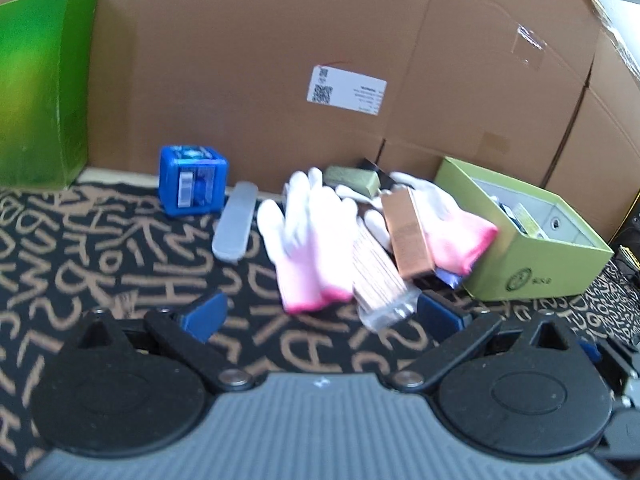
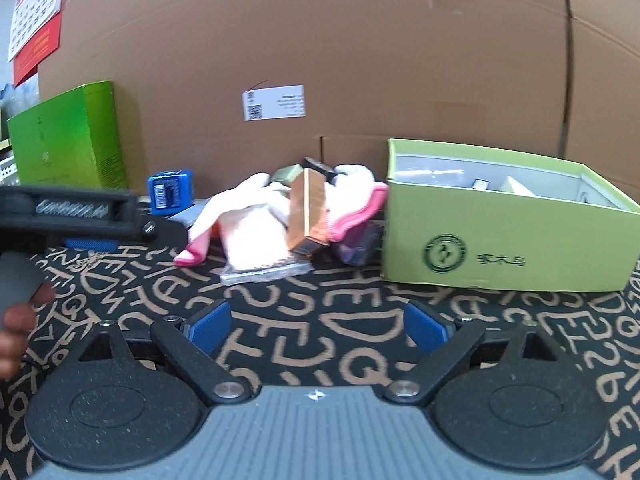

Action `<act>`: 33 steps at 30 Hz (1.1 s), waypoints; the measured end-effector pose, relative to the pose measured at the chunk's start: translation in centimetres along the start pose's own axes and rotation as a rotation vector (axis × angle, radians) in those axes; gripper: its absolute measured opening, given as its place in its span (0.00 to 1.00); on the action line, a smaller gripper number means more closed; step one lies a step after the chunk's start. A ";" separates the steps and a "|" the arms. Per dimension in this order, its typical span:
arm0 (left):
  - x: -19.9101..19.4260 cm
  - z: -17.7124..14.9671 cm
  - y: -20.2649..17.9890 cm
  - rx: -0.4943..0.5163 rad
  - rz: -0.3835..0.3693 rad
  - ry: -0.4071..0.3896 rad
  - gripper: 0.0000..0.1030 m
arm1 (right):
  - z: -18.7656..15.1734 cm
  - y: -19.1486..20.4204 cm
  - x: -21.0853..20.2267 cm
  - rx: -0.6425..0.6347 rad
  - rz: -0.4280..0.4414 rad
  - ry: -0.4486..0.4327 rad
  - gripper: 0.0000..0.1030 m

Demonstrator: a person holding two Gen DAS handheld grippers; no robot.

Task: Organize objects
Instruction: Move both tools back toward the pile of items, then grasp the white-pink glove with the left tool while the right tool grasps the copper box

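A pile lies on the patterned cloth: white-and-pink gloves point(image 1: 308, 236) point(image 2: 256, 208), a copper-coloured slim box point(image 1: 410, 232) point(image 2: 308, 212), a clear bag of sticks point(image 1: 380, 280) point(image 2: 260, 256), an olive bar point(image 1: 352, 180) and a grey flat case point(image 1: 236, 220). A blue cube box point(image 1: 192, 180) point(image 2: 170, 192) stands left of them. An open light-green box point(image 1: 532, 248) point(image 2: 500, 240) holding small items sits on the right. My left gripper point(image 1: 320, 316) is open just short of the pile. My right gripper point(image 2: 318, 328) is open and empty, further back.
A large cardboard box point(image 1: 320, 40) point(image 2: 320, 60) walls off the back. A tall bright-green box point(image 1: 36, 88) point(image 2: 68, 136) stands at the left. The left gripper's body and the person's hand point(image 2: 16, 320) show at the left edge of the right wrist view.
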State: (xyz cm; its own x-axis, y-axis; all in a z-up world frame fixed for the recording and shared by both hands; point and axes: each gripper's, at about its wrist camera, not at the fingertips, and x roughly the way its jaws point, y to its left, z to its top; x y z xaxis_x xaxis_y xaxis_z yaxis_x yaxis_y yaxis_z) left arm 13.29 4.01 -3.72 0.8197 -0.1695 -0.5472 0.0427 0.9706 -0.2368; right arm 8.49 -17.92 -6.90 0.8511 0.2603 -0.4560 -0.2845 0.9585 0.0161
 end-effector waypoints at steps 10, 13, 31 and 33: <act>5.6 2.2 -0.1 0.053 -0.034 0.085 0.33 | 1.2 2.2 1.8 -0.054 0.011 0.021 0.65; 6.5 2.0 0.3 0.046 -0.060 0.129 0.11 | 1.9 2.7 2.9 -0.074 0.009 0.026 0.54; -2.5 -1.9 2.2 0.145 -0.106 0.145 0.14 | 5.5 3.7 12.0 -0.219 -0.144 -0.016 0.46; -2.3 -1.7 2.3 0.141 -0.102 0.141 0.19 | 5.4 3.9 12.2 -0.252 -0.148 -0.012 0.42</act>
State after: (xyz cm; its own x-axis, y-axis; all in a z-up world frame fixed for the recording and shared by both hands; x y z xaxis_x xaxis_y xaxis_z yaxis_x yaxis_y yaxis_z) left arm 10.56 6.39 -4.36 0.7192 -0.2803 -0.6357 0.2086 0.9599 -0.1872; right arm 20.15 -10.39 -7.57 0.8961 0.1221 -0.4267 -0.2561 0.9274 -0.2726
